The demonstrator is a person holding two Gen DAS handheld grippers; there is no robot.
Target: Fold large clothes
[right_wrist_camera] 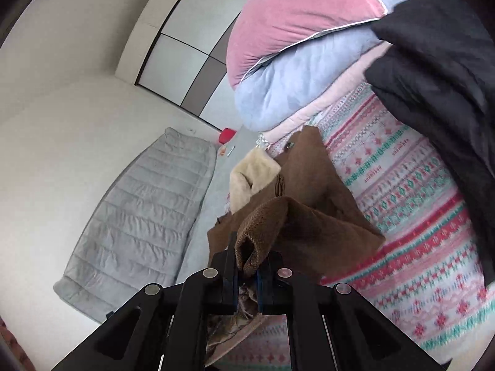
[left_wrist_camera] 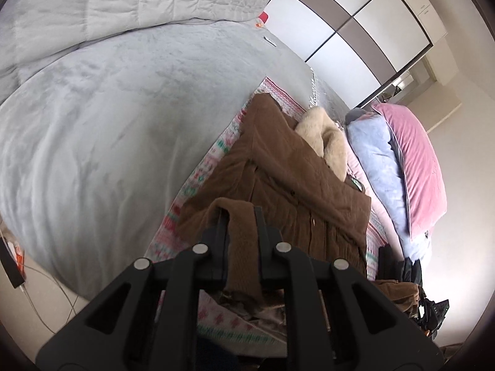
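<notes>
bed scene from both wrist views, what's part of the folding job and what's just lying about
Part of the job:
brown coat
left gripper
right gripper
patterned blanket under it

Lying about:
pink pillow
blue pillow
black garment
grey quilt
red object

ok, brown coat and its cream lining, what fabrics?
Brown coat: looks like fine-ribbed corduroy, matte; faint parallel ribs show. Cream lining: fluffy pile, probably fleece or faux shearling. Both grippers, left and right, are shut on coat fabric.
</notes>
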